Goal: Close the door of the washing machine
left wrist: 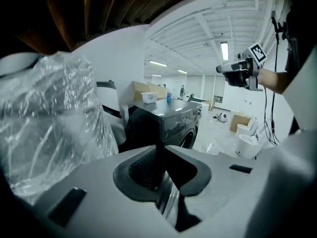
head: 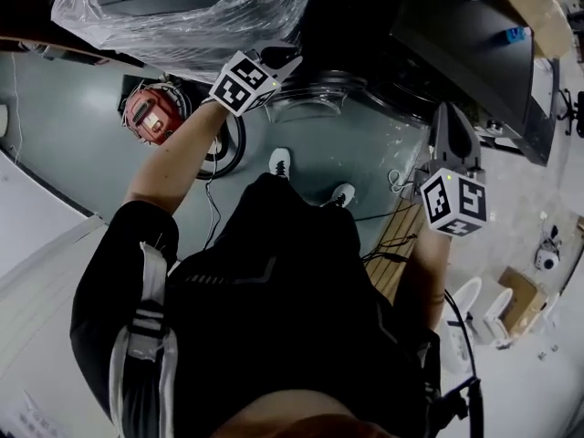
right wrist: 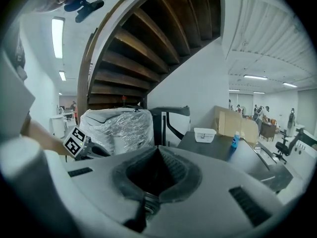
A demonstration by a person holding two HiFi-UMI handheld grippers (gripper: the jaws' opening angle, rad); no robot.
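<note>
- Plastic-wrapped appliance point(head: 173, 16): clear creased film; upper L of head view.
- Red-cased unit point(head: 151, 115): on grey floor, just below the wrapped appliance in head view.
- Black cable point(head: 213, 213): trails across floor nr the red-cased unit.
- Wooden slats point(head: 401, 235): on floor, R side.
- Stair underside point(right wrist: 143, 38): dark wood treads, curving up over the wrapped appliance.
- White tub point(right wrist: 204, 134) & blue bottle point(right wrist: 235, 140): near each other, not touching; cardboard box point(right wrist: 245, 120) behind.
- White ceramic-looking fixtures point(left wrist: 246, 144): on floor, w/ cardboard carton point(left wrist: 239, 120) beyond.
- Strip lights point(right wrist: 57, 36): lit, on ceiling.
- Office chair point(right wrist: 286, 150): far R.
</note>
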